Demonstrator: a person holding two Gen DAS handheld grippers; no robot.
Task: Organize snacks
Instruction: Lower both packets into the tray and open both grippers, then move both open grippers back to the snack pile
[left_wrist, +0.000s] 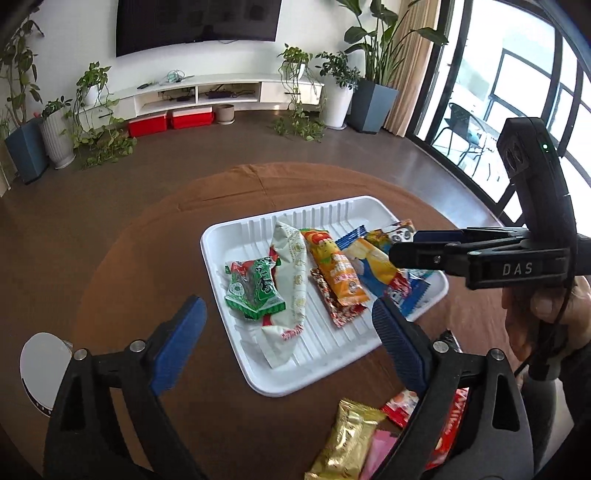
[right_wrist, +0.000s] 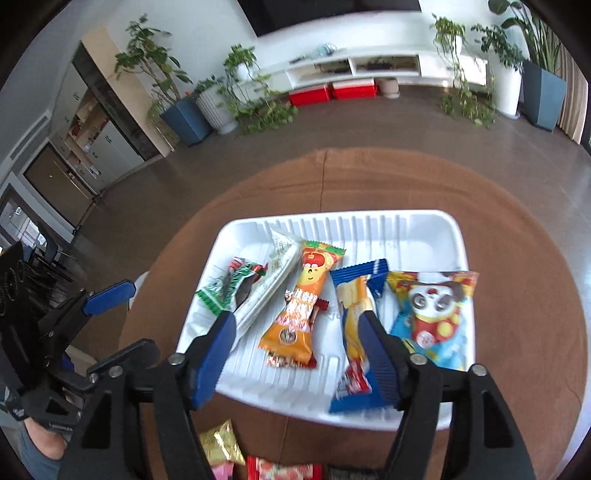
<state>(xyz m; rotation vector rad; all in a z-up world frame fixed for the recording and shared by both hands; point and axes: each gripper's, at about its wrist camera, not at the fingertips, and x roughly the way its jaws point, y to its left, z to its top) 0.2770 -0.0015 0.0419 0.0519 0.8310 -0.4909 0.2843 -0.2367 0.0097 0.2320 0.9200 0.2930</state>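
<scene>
Your left gripper (left_wrist: 288, 325) has its fingers spread wide with nothing between them, and your right gripper (right_wrist: 299, 343) is spread and empty too, both above the near edge of the white tray (left_wrist: 236, 354). The tray already holds the green packet (left_wrist: 253, 291), the orange packet (right_wrist: 299, 314) and the panda packet (right_wrist: 432, 317). Next, I think, reach for the gold packet (left_wrist: 345, 439) lying loose at the table's near edge; come down straight and pinch its middle.

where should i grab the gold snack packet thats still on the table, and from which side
Grip the gold packet across its narrow width near the middle, coming from above. It lies flat on the brown tablecloth, long axis pointing toward the white tray; a pink packet crowds one long edge, so the fit there looks tight.
</scene>
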